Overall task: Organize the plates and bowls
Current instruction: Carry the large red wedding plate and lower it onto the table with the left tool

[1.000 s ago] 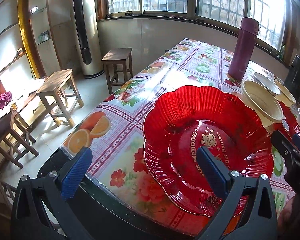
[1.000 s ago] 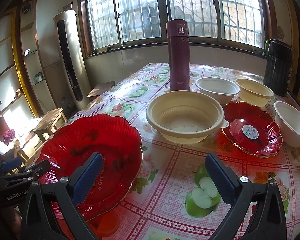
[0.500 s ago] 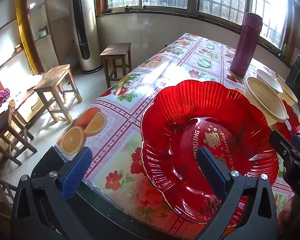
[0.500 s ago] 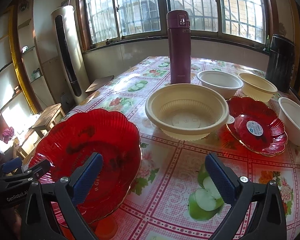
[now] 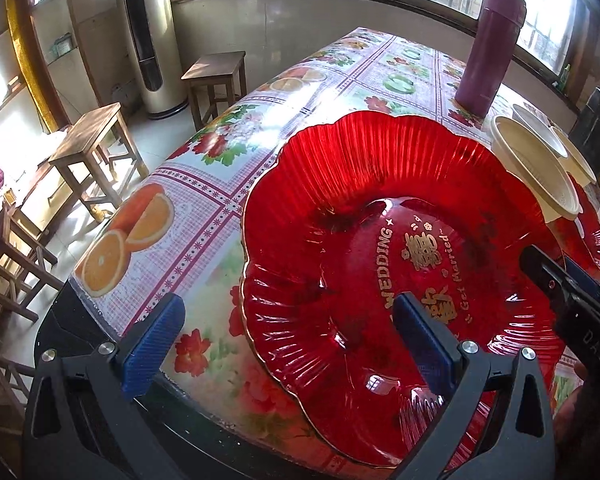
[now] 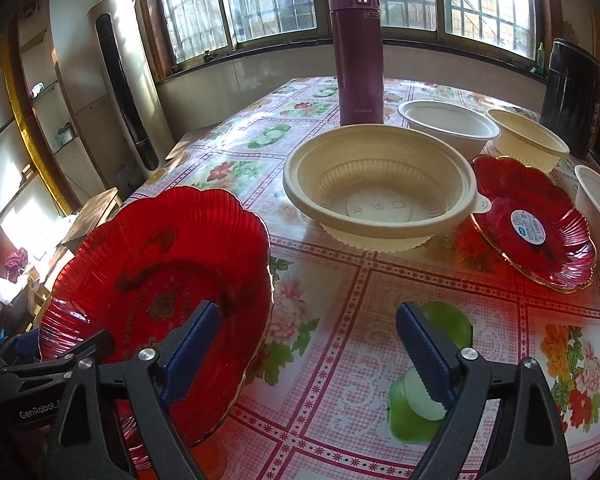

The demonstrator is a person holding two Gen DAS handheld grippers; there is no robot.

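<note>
1. The right gripper (image 6: 304, 350) has just been narrowing its jaws, still apart astride the near right rim of the large red wedding plate (image 5: 380, 248).
2. The left gripper (image 5: 288, 340) gapes wide at the plate's near left rim, holding nothing.
3. The plate lies at the near left table edge; a two-handed lift looks imminent.

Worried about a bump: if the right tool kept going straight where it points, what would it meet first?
Probably the right edge of the large red plate or the tablecloth beside it; the right tool points between them; depth unclear.

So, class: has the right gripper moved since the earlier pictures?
Yes. The right gripper has come nearer the large cream plastic bowl, and its fingers have just been closing, with the big red scalloped plate's rim between them.
</note>
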